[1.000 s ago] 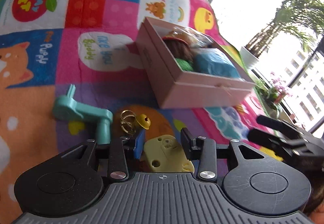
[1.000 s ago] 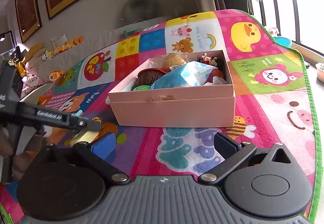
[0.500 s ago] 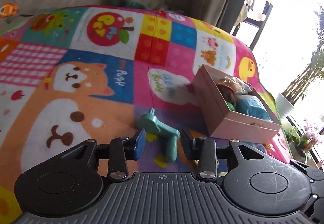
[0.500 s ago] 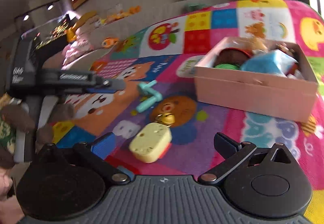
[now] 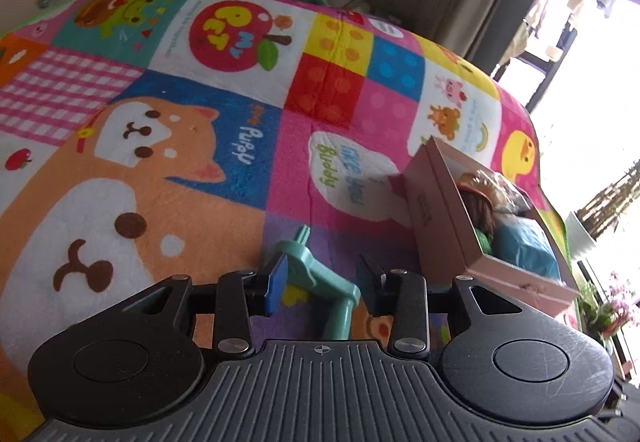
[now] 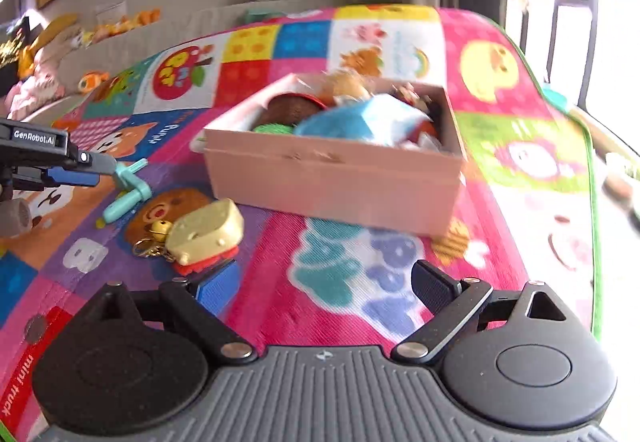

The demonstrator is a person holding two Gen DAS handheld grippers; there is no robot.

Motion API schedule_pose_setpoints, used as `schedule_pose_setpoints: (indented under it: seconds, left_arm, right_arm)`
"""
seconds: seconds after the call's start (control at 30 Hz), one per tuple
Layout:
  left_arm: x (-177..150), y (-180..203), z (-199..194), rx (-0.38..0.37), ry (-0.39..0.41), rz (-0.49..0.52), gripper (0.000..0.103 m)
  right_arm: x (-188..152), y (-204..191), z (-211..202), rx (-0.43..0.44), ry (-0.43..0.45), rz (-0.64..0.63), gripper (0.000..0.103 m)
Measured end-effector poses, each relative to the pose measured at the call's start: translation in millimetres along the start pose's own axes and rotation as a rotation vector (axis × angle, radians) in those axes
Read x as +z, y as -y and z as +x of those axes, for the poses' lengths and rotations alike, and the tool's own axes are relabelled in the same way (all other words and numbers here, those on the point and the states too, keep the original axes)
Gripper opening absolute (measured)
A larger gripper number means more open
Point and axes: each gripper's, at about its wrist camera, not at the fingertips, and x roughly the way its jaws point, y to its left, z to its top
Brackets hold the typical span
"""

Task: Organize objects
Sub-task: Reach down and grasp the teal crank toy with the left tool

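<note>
Since a second ago your left gripper (image 5: 322,284) has swung off the yellow cheese toy (image 6: 206,232) — now the mint green crank toy (image 5: 320,278) lies on the mat (image 5: 160,162) between its part-open jaws, pads not touching it. Your right gripper (image 6: 326,286) is wide, closing, nothing held — cheese toy just ahead-left, pink box (image 6: 336,178) beyond.

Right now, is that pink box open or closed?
Open. The pink box has no lid on, and toys such as a blue bag show inside.
</note>
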Motion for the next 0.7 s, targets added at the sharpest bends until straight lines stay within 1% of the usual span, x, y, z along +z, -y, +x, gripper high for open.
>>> schedule_pose_setpoints:
  seconds: [0.07, 0.1, 0.13, 0.23, 0.3, 0.37, 0.5, 0.63, 0.7]
  left_arm:
    - [6, 4, 16, 0.022, -0.018, -0.003, 0.041]
    - [8, 8, 24, 0.037, -0.028, 0.012, 0.041]
    - [8, 13, 33, 0.049, -0.039, 0.042, 0.041]
    - [3, 29, 51, 0.071, -0.059, 0.134, 0.041]
    - [-3, 38, 55, 0.079, -0.050, 0.200, 0.041]
    - [-8, 44, 56, 0.100, -0.041, 0.247, 0.041]
    - [-6, 46, 58, 0.114, -0.052, 0.266, 0.041]
    - [-7, 49, 60, 0.127, -0.056, 0.288, 0.042]
    - [-8, 48, 60, 0.125, -0.052, 0.292, 0.042]
  right_arm:
    - [-4, 5, 0, 0.001, -0.005, 0.017, 0.093]
    - [-4, 4, -2, -0.001, 0.010, 0.013, 0.097]
    - [-5, 2, -3, -0.004, 0.022, 0.002, 0.101]
    - [-6, -3, -4, 0.000, 0.021, -0.028, 0.102]
    - [-6, -2, -3, 0.004, 0.020, -0.027, 0.103]
    - [-4, -3, 1, 0.011, -0.003, -0.021, 0.103]
    - [-2, -1, 10, 0.014, -0.057, -0.009, 0.103]
    - [-2, 1, 16, 0.019, -0.094, 0.012, 0.103]
    - [-2, 1, 18, 0.016, -0.098, 0.016, 0.103]
